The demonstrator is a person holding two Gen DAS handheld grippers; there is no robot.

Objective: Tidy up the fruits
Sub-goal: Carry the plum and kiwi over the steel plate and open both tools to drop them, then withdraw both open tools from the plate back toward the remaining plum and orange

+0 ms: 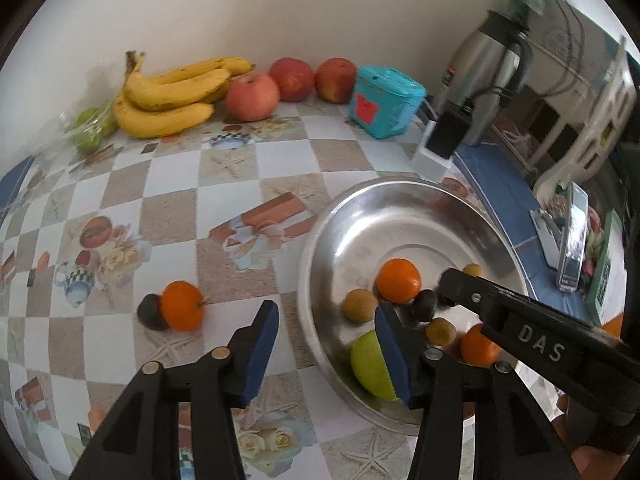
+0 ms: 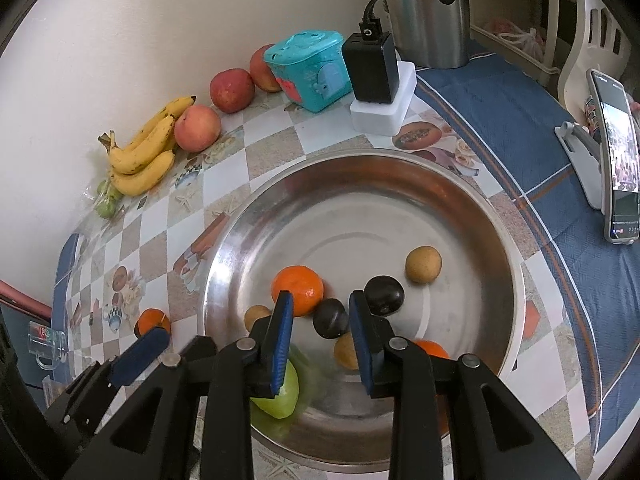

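Note:
A steel bowl (image 1: 320,240) (image 2: 460,184) holds an orange (image 1: 399,281) (image 2: 298,290), a green apple (image 1: 370,364) (image 2: 282,394), dark plums (image 2: 384,295), brown fruits (image 2: 423,264) and a second orange (image 1: 478,345). My left gripper (image 1: 326,354) is open and empty over the bowl's left rim. My right gripper (image 2: 320,334) is open and empty above the bowl, over a dark plum (image 2: 330,318); it shows in the left wrist view (image 1: 452,284). On the table left of the bowl lie an orange (image 1: 182,306) (image 2: 152,320) and a dark fruit (image 1: 151,313).
Along the back wall lie bananas (image 1: 172,96) (image 2: 144,148), apples (image 1: 252,96) (image 2: 198,128), bagged green fruit (image 1: 90,130), a teal box (image 1: 384,102) (image 2: 310,70), a charger on a white block (image 2: 376,84) and a kettle (image 1: 484,76). A phone on a stand (image 2: 614,160) is at right.

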